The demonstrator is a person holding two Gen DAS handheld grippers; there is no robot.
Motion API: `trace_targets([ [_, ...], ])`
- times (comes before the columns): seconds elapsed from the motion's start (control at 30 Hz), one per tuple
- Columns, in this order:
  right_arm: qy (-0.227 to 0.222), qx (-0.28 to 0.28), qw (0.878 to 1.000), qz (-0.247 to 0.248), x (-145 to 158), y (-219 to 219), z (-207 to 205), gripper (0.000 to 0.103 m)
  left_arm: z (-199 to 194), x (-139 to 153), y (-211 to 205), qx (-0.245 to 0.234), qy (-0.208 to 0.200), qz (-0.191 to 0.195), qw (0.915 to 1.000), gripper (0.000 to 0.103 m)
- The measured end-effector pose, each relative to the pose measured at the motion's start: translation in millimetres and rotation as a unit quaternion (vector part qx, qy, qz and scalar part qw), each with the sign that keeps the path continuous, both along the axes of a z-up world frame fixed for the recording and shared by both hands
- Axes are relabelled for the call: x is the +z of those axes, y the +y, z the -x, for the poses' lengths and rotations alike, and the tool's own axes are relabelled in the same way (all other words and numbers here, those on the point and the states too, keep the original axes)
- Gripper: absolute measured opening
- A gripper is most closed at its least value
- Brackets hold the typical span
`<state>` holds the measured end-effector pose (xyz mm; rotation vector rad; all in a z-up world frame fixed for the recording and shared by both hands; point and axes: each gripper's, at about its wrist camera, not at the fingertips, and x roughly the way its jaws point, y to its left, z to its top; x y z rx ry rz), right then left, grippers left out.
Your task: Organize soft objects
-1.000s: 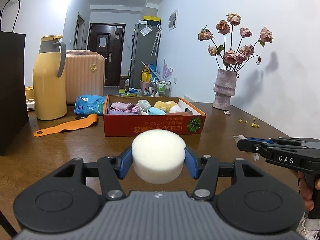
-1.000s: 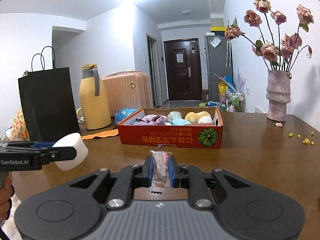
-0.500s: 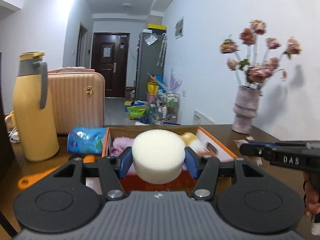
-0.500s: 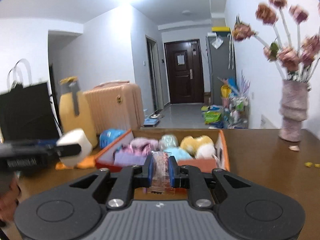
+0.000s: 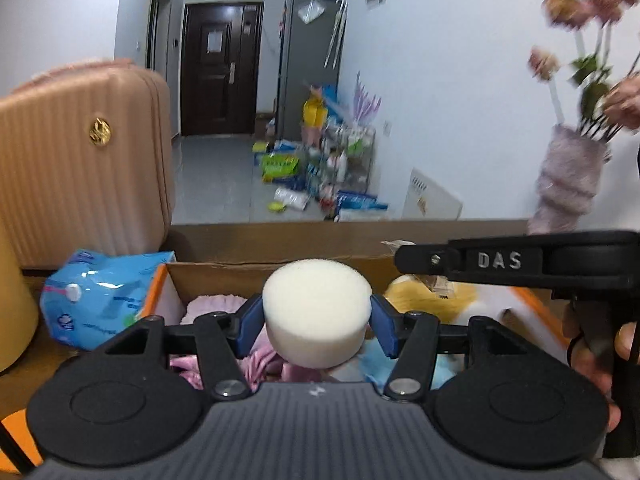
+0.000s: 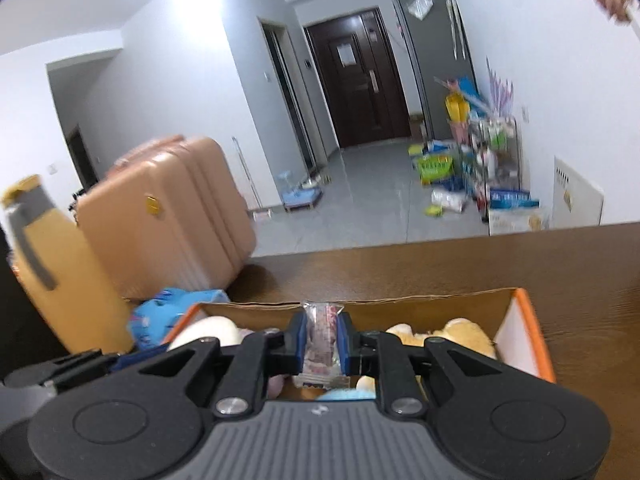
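My left gripper [image 5: 317,322] is shut on a round white sponge [image 5: 317,312] and holds it over the left half of the orange cardboard box [image 5: 160,280]. My right gripper [image 6: 322,342] is shut on a small clear snack packet [image 6: 322,346] and holds it over the same box [image 6: 532,332]. The box holds pink cloth [image 5: 212,306], a yellow plush [image 6: 460,338], a light blue soft item [image 5: 400,364] and a pale round item [image 6: 208,330]. The right gripper also shows in the left wrist view [image 5: 416,262], just right of the sponge.
A blue wipes pack [image 5: 96,300] lies left of the box. A yellow thermos [image 6: 56,272] and a peach suitcase [image 5: 80,168] stand behind it. A vase of dried roses [image 5: 568,176] stands at the right on the brown table [image 6: 480,264].
Both grippers have moved forward from in front of the box to above it, each keeping its hold. The box now fills the lower part of both views.
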<state>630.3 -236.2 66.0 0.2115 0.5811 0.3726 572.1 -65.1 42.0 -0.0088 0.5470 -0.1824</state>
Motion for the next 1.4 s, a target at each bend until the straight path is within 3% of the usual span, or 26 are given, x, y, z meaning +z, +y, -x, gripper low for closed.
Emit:
trace_targets([
  [0.03, 0.006, -0.001, 1.0, 0.001, -5.6, 3.4, -10.6, 0.02, -7.4, -7.2, -0.9, -0.004, 0.009, -0.01, 0.9999, 0.063],
  [0.1, 0.013, -0.012, 1.0, 0.009, -18.3, 8.0, -28.6, 0.047, -16.0, -14.4, -2.1, -0.012, 0.029, -0.016, 0.9994, 0.072],
  [0.17, 0.03, -0.022, 0.999, 0.02, -29.7, 10.1, -40.6, 0.057, -13.1, -13.3, 2.3, -0.022, 0.016, -0.006, 0.9996, 0.085],
  [0.23, 0.058, -0.022, 0.998, -0.001, -36.1, 4.0, -51.1, 0.058, -11.0, -13.5, 5.1, -0.021, 0.007, -0.004, 0.9997, 0.087],
  [0.37, 0.064, -0.02, 0.997, -0.027, -42.2, -1.4, -47.9, 0.058, -16.1, -16.5, 11.4, -0.018, 0.033, 0.02, 0.9991, 0.087],
  [0.63, 0.038, -0.026, 0.999, 0.013, -36.8, 0.0, -14.7, 0.058, 6.4, -0.9, 19.6, -0.007, 0.019, 0.021, 0.9996, 0.087],
  [1.0, -0.007, -0.055, 0.992, 0.109, 48.3, -39.4, 105.0, 0.066, 99.6, 54.8, 67.0, 0.038, -0.024, -0.019, 0.9988, 0.087],
  [1.13, -0.018, -0.072, 0.988, 0.135, 59.8, -52.7, 159.3, 0.072, 141.2, 67.4, 77.6, 0.048, -0.039, -0.025, 0.9978, 0.091],
  [1.23, -0.051, -0.084, 0.983, 0.153, 63.3, -53.8, 199.0, 0.086, 170.0, 75.9, 79.0, 0.052, -0.059, -0.03, 0.9964, 0.093],
  [1.4, -0.081, -0.101, 0.98, 0.149, 67.4, -54.6, 248.8, 0.087, 210.0, 83.5, 79.0, 0.04, -0.084, -0.021, 0.9954, 0.093],
])
